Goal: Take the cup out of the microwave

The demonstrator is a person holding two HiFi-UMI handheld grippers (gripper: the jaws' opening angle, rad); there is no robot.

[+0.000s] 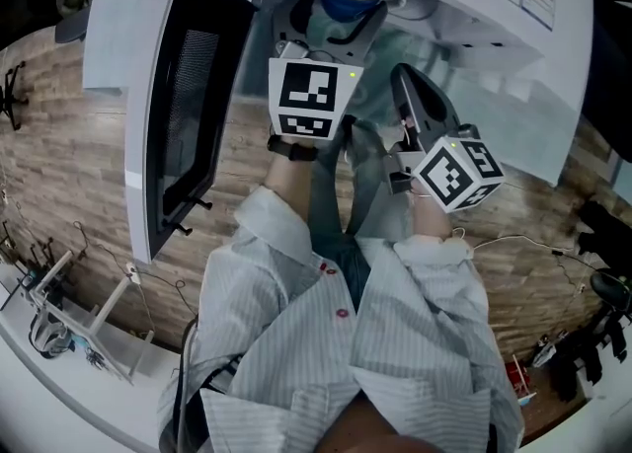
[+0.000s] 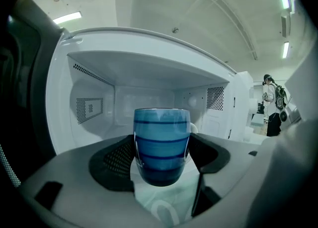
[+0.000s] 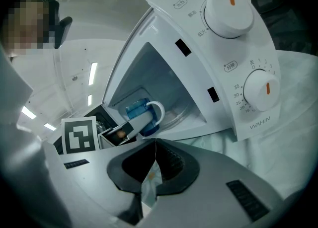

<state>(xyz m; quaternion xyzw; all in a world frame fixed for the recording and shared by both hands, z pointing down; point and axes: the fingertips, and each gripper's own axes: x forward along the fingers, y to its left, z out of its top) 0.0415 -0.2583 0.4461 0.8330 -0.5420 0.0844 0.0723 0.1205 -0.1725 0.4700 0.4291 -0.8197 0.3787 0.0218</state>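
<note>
1. The white microwave oven (image 1: 464, 56) stands with its dark-windowed door (image 1: 188, 106) swung wide open to the left.
2. The left gripper (image 2: 161, 156) has its jaws pressed against both sides of the blue striped ceramic cup (image 2: 161, 142).
3. The cup is upright just inside the mouth of the oven cavity, with its white handle on the far side. I cannot tell whether its base touches the oven floor.
4. The right gripper (image 3: 155, 147) hangs near the opening, jaws closed tip to tip and holding nothing.
</note>
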